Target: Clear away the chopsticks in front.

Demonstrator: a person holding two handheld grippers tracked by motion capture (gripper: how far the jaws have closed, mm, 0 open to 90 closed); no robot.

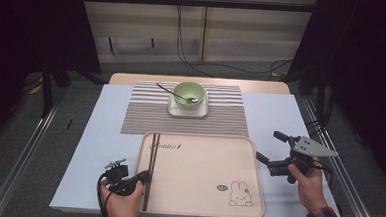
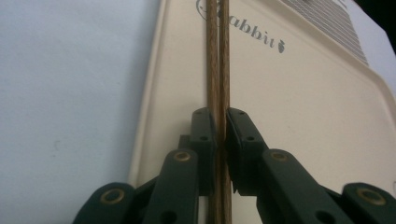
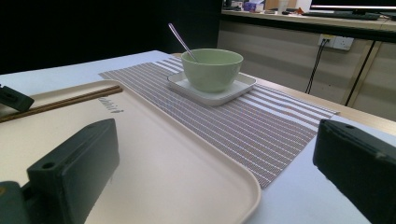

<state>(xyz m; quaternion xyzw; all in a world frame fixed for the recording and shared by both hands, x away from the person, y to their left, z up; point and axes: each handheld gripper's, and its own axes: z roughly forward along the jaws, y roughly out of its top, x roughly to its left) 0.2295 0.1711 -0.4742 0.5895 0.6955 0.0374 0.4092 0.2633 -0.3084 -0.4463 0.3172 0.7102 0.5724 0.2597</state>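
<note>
left claw point(image 2: 219, 128): seemingly gripping chopsticks point(image 2: 218, 56) on tray point(image 1: 202, 189) | right claw point(image 1: 269, 147): open

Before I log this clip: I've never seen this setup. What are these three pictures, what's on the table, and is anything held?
A person sits at a table with a hand-held two-jaw gripper in each hand. The high view looks down from above; the other two pictures come from cameras riding on each gripper, looking along its black jaws.

On the table lie a cream tray and a striped mat. On the mat a green bowl with a spoon stands on a white dish.

The left gripper is closed on a pair of chopsticks lying along the tray's left side. The right gripper is open, holding nothing, beside the tray.
</note>
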